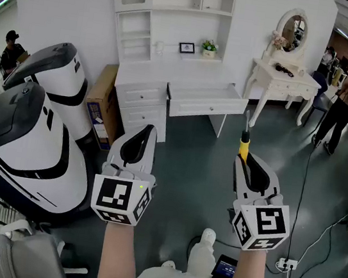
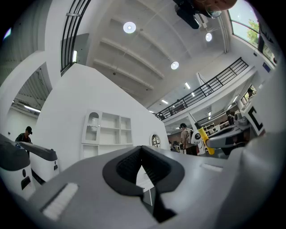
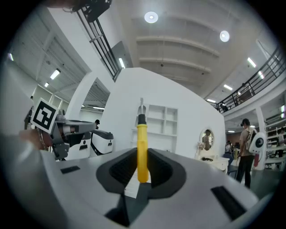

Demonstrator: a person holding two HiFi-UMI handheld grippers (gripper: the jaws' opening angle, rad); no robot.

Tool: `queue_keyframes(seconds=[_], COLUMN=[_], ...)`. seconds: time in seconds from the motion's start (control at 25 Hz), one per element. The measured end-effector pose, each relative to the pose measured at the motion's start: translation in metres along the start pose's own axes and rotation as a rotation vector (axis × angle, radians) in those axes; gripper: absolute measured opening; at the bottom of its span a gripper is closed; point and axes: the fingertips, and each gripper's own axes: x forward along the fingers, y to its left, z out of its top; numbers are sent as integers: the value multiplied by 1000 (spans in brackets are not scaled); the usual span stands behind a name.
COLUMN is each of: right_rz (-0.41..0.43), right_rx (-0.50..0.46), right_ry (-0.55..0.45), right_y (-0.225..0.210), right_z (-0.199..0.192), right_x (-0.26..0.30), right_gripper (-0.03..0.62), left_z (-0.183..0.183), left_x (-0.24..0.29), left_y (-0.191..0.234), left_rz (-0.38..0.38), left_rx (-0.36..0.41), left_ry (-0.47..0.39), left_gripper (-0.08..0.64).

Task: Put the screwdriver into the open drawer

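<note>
- The grey floor (image 1: 189, 170) carries a white desk (image 1: 158, 68) that stands against the wall, with one drawer (image 1: 206, 100) pulled out on its right side
- On the desk's top, a small framed picture (image 1: 187, 48) stands just beside a potted plant (image 1: 209, 46)
- A cardboard box (image 1: 104, 99) sits on the floor against the desk's left side
- A big white-and-black machine (image 1: 25, 139) stands on the floor left of the box, with a second machine (image 1: 56, 79) behind it
- A white dressing table (image 1: 285, 82) with an oval mirror (image 1: 294, 30) stands on the floor right of the desk; something dark (image 1: 284, 70) lies on its top, too small to tell
- A white power strip (image 1: 287, 264) lies on the floor at the lower right, with a cable running from it
</note>
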Motion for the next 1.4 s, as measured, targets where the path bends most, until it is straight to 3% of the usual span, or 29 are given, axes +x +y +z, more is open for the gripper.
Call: queue_keyframes(seconds=[0.48,1.4], right_rz=[14,77], right_rx=[-22,53], right_ry=[-7,-37], right_y=[-30,-193], right_z=[-15,-37], right_x=[61,268], right_gripper=[75,75], left_z=[-18,-69], left_x=[49,276], left_y=[17,39], left_rz=[48,130], left_rx=[9,30], left_ry=[4,28], left_gripper=[9,9])
